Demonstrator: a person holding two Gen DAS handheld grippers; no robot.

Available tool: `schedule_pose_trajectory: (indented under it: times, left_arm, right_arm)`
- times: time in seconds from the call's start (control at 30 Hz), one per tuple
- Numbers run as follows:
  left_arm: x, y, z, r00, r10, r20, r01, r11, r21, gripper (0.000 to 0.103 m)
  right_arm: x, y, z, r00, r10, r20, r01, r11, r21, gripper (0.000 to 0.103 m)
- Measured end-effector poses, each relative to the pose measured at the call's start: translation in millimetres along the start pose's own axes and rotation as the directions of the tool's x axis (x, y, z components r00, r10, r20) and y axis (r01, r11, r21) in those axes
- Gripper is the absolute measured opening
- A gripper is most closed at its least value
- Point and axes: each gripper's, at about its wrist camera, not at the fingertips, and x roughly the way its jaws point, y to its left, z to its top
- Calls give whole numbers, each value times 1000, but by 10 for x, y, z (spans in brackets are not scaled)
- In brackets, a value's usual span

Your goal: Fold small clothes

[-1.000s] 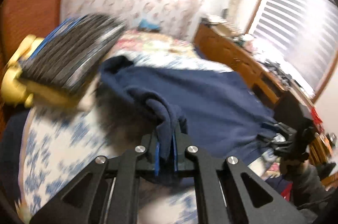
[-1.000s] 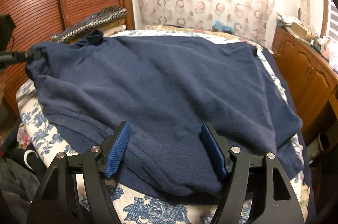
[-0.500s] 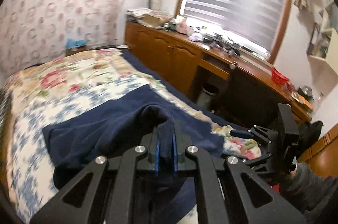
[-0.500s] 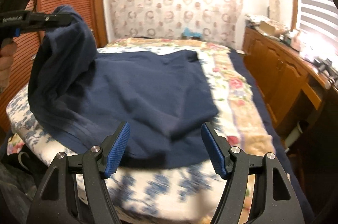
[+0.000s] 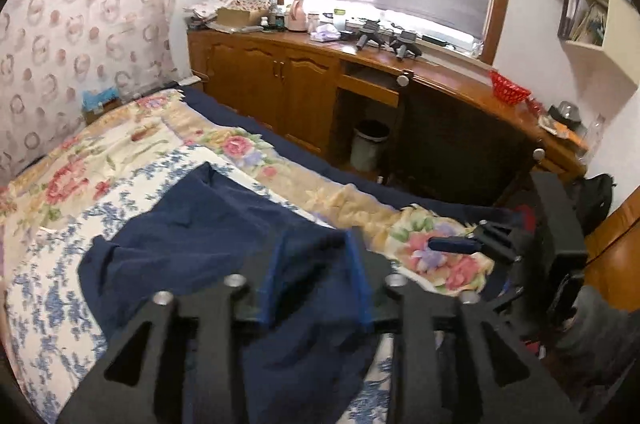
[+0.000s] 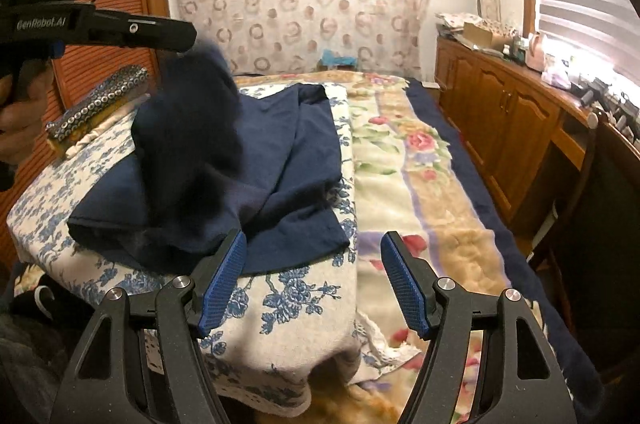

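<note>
The navy shirt (image 6: 288,160) lies on the bed (image 6: 400,184), on the blue-flowered cover (image 6: 288,304) that tops the near corner of it, with one half turned over onto the other. Its far collar end reaches toward the patterned curtain (image 6: 304,0) at the head of the bed; its near hem stops just short of the cover's front edge.

The left claw (image 5: 314,280) hangs over the near part of the shirt. Its jaws are opening, and navy cloth sits loosely between the blue pads (image 5: 358,280), which stand clear of it on both sides. In the right wrist view the same claw (image 6: 176,36) reaches in from the left above the bed, a blurred bunch of shirt fabric drooping just below its tip.

The right claw (image 6: 312,284) is spread wide at the front edge of the bed with nothing between its jaws; the left pad just overlaps the shirt's hem in the view, the right pad is over the rose-printed blanket (image 6: 420,224).

Beside the bed, under the wooden table (image 5: 440,76) that runs below the window, stands a small waste bin (image 5: 369,144); what it holds cannot be made out. On the table, a red basket (image 5: 510,90) sits toward the end away from the curtain, its contents unclear.
</note>
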Motion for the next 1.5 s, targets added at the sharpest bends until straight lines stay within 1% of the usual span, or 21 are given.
schedule_pose_trajectory:
  times: [0.03,0.1,0.13,0.17,0.23,0.43,0.53,0.6,0.77,0.9,1.07,1.3,1.5]
  left_arm:
    - [-26,29,-22,1000,3,6,-3,1000,-1,41]
    - [-69,110,-65,1000,5,7,-5,1000,-19,44]
    - [-92,162,-95,1000,13,6,-13,1000,-28,48]
    - [-125,224,-142,1000,25,6,-24,999,-37,53]
    - [-186,393,-268,998,63,8,-62,996,-57,58]
    - [-377,830,-736,987,160,-14,-160,978,-133,60]
    - [-470,1071,-1047,976,215,-39,-218,958,-188,60]
    - [-511,1185,-1209,970,237,-52,-243,943,-226,60]
    - [-667,1328,-1460,954,298,-38,-297,915,-275,60]
    - [-764,1412,-1561,944,329,-12,-317,899,-304,60]
    - [-872,1492,-1608,929,370,24,-343,881,-327,60]
    - [-949,1548,-1660,920,390,38,-356,874,-330,60]
    - [-936,1589,-1674,919,393,34,-363,874,-322,60]
  right_arm:
    - [3,-4,5,1000,0,0,0,1000,1,71]
    - [1,13,27,1000,1,2,-1,1000,1,71]
    - [10,18,38,1000,2,4,-2,1000,1,71]
    - [17,30,53,1000,4,6,-4,1000,-1,71]
    - [29,47,82,1000,9,8,-9,1000,-6,71]
    - [138,222,282,999,43,15,-42,998,-56,71]
    - [218,365,424,997,75,16,-73,993,-90,71]
    - [302,495,543,994,106,12,-104,988,-114,71]
    - [592,894,810,983,184,-11,-183,968,-171,71]
    - [808,1185,974,971,233,-44,-237,951,-197,71]
    - [1034,1536,1159,959,270,-82,-282,933,-224,71]
    - [1334,1693,1279,967,222,-127,-246,943,-226,71]
    - [1473,1736,1250,960,222,-172,-258,940,-225,71]
